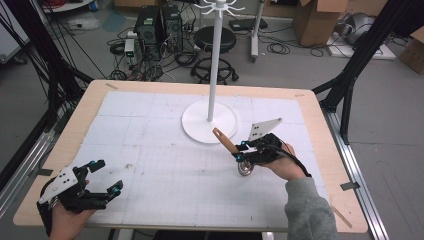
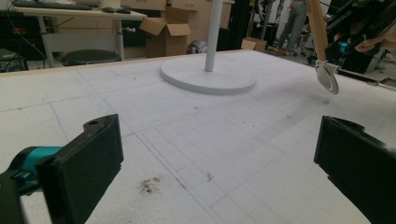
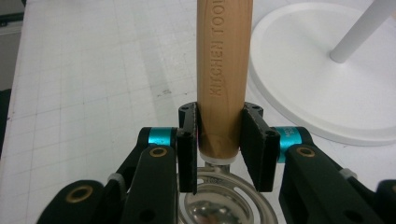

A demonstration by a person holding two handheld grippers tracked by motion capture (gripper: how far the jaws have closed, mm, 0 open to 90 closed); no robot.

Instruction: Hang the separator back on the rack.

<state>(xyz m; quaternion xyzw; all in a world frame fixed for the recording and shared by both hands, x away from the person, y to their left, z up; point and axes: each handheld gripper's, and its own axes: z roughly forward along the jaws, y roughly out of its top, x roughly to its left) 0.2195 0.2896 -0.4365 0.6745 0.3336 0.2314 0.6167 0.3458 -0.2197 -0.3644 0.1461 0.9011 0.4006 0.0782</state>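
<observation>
White gridded table (image 1: 165, 165) | wooden-handled utensil (image 3: 223, 70) being pinched by right gripper (image 3: 219, 140) near stand base (image 1: 197, 125) | left gripper (image 1: 102, 177) being held spread.

The floor (image 1: 310, 70) beyond the table was grey and smooth, strewn with loose black cables (image 1: 280, 48). Two dark computer towers (image 1: 159, 27) stood side by side on it, with a black round stool (image 1: 215, 39) on a ringed base just to their right. Brown cardboard boxes (image 1: 317, 20) sat along the far side, and another box (image 1: 414, 50) lay at the right edge. Black metal frame posts (image 1: 367, 45) rose slanting at both sides of the table. In the left gripper view, a desk (image 2: 70, 11) stood at the back with an open cardboard box (image 2: 166, 32) beside it.
</observation>
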